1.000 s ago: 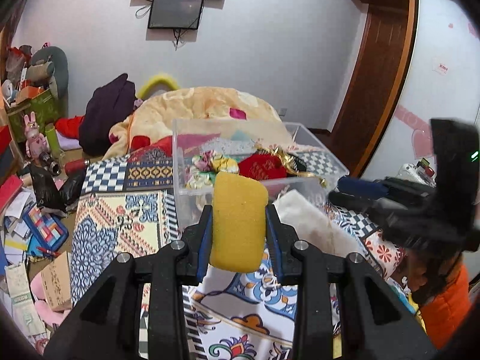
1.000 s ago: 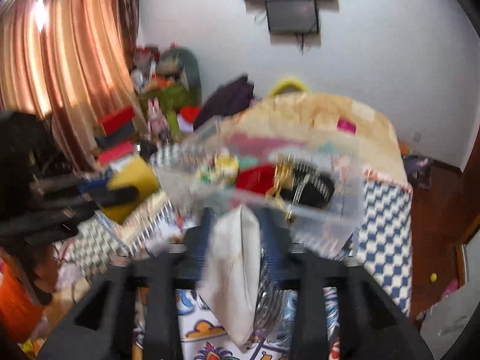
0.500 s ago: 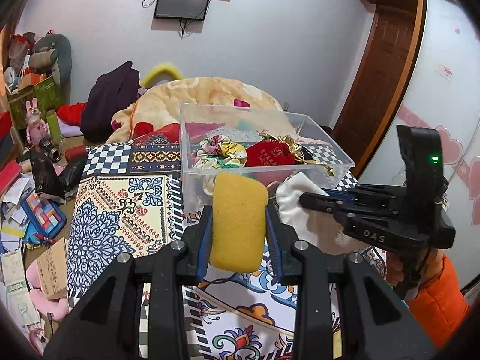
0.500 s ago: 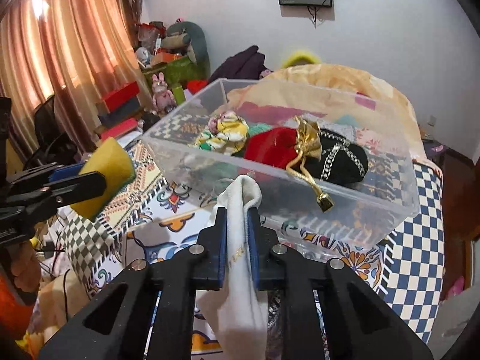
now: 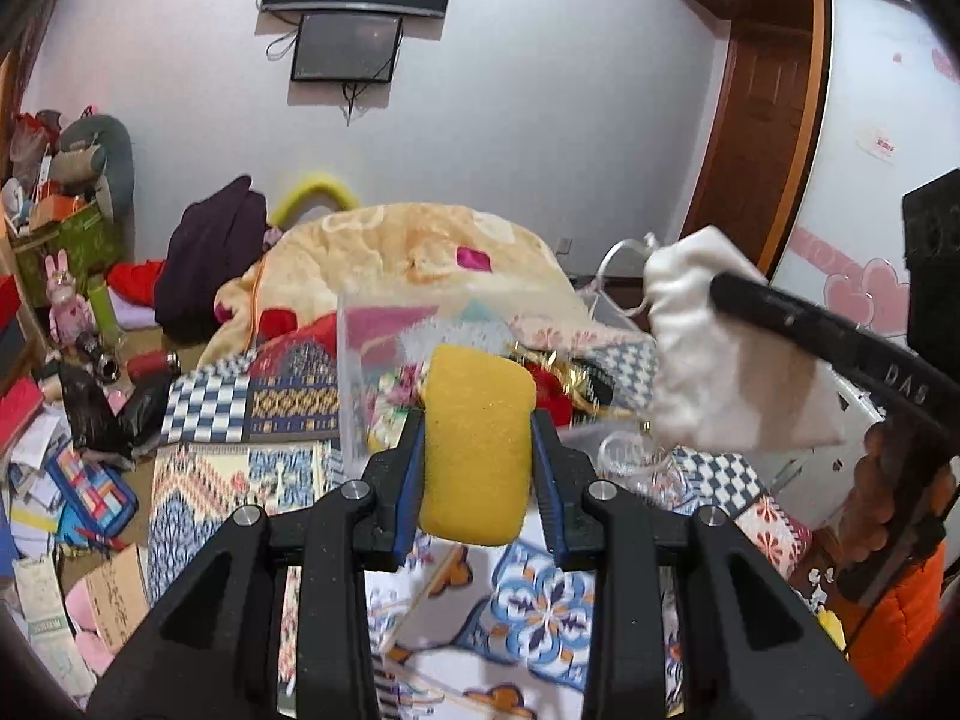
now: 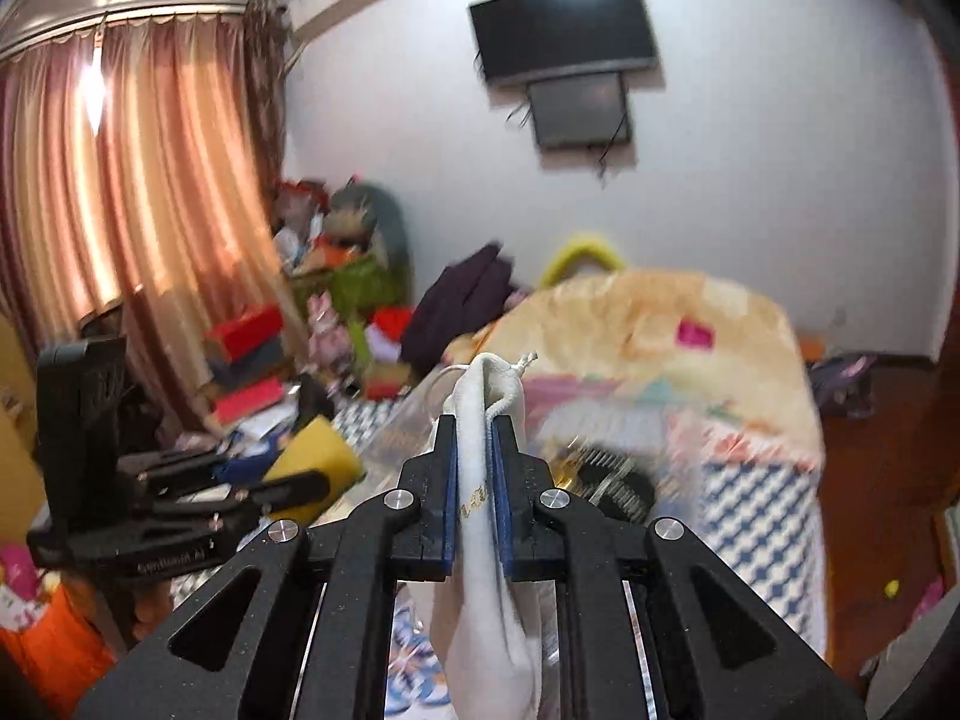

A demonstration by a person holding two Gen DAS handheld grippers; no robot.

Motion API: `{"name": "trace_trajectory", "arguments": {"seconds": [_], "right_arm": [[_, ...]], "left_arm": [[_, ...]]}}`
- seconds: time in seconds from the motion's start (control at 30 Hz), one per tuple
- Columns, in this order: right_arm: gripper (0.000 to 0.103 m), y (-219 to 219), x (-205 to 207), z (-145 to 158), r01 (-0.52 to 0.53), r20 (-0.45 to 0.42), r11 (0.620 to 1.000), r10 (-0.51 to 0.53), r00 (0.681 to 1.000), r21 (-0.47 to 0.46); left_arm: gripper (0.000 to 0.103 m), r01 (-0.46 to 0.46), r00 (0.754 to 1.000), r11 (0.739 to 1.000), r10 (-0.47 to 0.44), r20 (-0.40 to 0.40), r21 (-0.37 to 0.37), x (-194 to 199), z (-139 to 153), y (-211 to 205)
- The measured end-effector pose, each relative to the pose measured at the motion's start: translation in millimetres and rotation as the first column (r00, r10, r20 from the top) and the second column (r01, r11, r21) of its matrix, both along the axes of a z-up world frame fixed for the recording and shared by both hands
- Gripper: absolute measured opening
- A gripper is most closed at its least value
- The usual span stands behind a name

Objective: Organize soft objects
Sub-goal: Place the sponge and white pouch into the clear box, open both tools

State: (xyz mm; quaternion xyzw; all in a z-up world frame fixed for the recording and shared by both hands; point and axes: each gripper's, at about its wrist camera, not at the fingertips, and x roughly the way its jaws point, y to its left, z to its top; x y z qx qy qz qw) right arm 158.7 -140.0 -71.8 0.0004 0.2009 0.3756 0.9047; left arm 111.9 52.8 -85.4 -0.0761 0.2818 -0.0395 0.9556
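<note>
Both jaws grip: the right gripper (image 6: 475,468), just closed on the white pouch (image 6: 480,492), has lifted it, the left gripper (image 5: 477,450) clamps the yellow sponge (image 5: 477,444), apparently before the blurred clear bin (image 5: 354,384), so drop-off looks next.

Yellow sponge (image 5: 477,450) porous, rough; white pouch (image 6: 480,480) soft matt cloth; bin (image 5: 360,396) clear glossy plastic.

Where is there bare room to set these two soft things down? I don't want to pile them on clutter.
Free: the patterned bedspread just below the left gripper, in front of the clear bin. Crowded: the bin already holds pouches; the floor on the left is littered. The yellow sponge and white pouch are both clamped.
</note>
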Motion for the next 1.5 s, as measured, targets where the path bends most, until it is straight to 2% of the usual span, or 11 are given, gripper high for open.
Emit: {"name": "trace_trajectory", "arguments": {"seconds": [0.2,0.37,0.6,0.83,1.13,1.23,1.3,1.37,1.5], "right_arm": [[0.009,-1,22,14,0.11,0.055,0.994,-0.11,0.992,0.007],[0.009,5,45,4,0.157,0.028,0.988,-0.157,0.987,-0.008],[0.009,17,72,-27,0.146,-0.062,0.987,-0.151,0.987,-0.072],[0.01,21,86,-57,0.129,-0.128,0.978,-0.15,0.98,-0.162],[0.012,21,87,-71,0.119,-0.16,0.958,-0.164,0.973,-0.26],[0.023,16,84,-67,0.122,-0.157,0.958,-0.167,0.973,-0.261],[0.039,13,82,-64,0.12,-0.158,0.962,-0.162,0.974,-0.247],[0.046,8,78,-60,0.124,-0.146,0.964,-0.161,0.976,-0.234],[0.051,0,66,-48,0.126,-0.123,0.969,-0.154,0.98,-0.21]], "left_arm": [[0.033,-0.006,1.0,1.0,0.006,0.028,0.017,26,12,-7],[0.033,-0.013,1.0,1.0,0.013,0.011,0.025,54,7,-11],[0.033,-0.006,0.997,0.999,0.01,-0.079,0.04,95,-25,-15],[0.033,-0.002,0.991,0.999,0.009,-0.137,0.054,113,-50,-18],[0.035,0.02,0.983,0.998,-0.009,-0.183,0.054,116,-58,-22],[0.041,0.03,0.983,0.999,-0.022,-0.18,0.042,109,-53,-23],[0.048,0.028,0.987,0.999,-0.02,-0.162,0.047,103,-48,-24],[0.052,0.029,0.99,0.998,-0.022,-0.14,0.049,94,-40,-24],[0.058,0.035,0.994,0.999,-0.031,-0.107,0.036,78,-27,-23]]}}
